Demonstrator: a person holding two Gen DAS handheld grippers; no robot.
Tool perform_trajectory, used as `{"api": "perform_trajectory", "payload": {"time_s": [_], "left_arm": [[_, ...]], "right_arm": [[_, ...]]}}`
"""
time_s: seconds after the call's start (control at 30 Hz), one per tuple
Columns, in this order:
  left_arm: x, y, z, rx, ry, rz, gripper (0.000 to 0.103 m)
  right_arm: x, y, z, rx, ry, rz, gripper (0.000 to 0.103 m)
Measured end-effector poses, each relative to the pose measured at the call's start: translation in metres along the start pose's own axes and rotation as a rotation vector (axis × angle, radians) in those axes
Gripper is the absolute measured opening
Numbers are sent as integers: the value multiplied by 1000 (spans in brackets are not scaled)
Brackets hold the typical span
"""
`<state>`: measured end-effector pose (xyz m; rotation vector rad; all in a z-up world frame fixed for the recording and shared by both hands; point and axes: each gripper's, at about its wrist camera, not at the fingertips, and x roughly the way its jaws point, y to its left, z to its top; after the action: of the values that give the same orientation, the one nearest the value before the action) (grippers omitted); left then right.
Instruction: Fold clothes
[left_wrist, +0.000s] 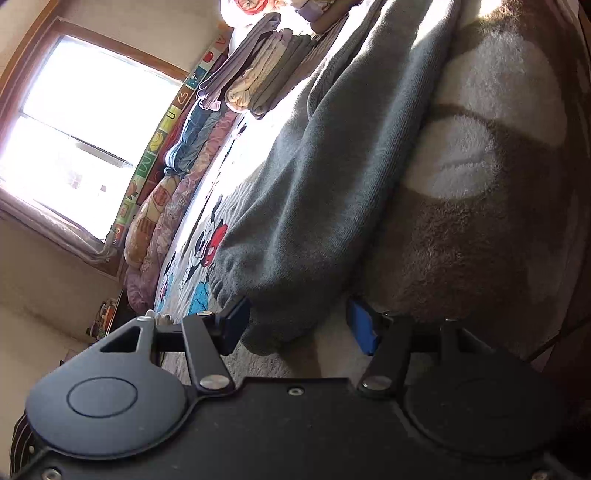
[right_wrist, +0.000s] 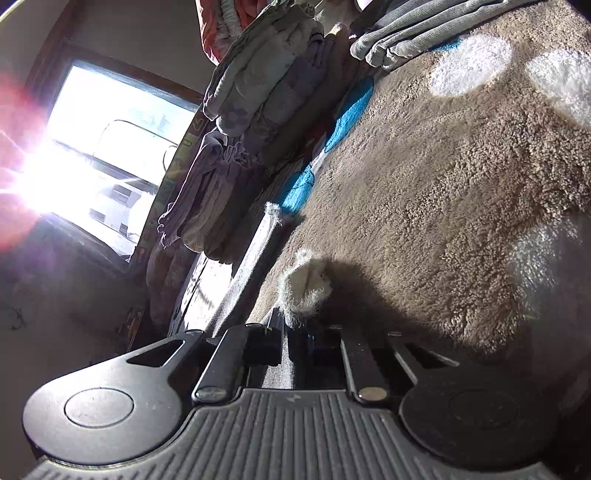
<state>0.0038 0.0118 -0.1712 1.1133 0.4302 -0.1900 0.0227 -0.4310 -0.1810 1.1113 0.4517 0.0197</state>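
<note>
Sun glares through a wood-framed window (left_wrist: 74, 136) in beige walls (left_wrist: 48, 273).

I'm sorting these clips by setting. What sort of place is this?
Most likely a bedroom at home: a fluffy brown blanket spread like bedding, folded clothes stacked along the edge, rolled quilts beneath a sunlit window.

Single large letters are printed on the coloured squares of a foam alphabet mat (left_wrist: 162, 136) stood on edge between the window (left_wrist: 85, 129) and the piled bedding. In the left wrist view, a "U" is read on a yellow-green square, with a letter resembling "S" on the brown square above it. Other squares carry marks too distorted to read. No brand names, numbers or labels are legible elsewhere.
</note>
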Motion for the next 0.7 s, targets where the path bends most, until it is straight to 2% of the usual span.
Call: {"api": "perform_trajectory", "payload": {"time_s": [0.13,0.17,0.2,0.23,0.27,0.33,0.47,0.7], "left_arm": [[2,-3,-1,38,4,50,60],[3,-3,-2,44,8,60,55],[5,-3,-1,46,20,66,44],[7,-2,-1,50,36,71,20],[5,-1,0,48,36,72,10],[-4,5,1,25,21,82,6],[-25,18,4,-23,0,95,5],[-67,39,10,-115,-20,62,5]], "right_arm": [[-2,-3,1,37,-13,37,9],[-2,-3,1,46,-17,46,9],[-3,-4,1,55,-20,55,8],[-3,-5,2,64,-23,64,8],[-3,-4,1,70,-24,73,8],[-5,-3,1,83,-29,77,8],[-16,4,0,143,-45,131,7],[-55,18,-7,264,-88,214,7]]}}
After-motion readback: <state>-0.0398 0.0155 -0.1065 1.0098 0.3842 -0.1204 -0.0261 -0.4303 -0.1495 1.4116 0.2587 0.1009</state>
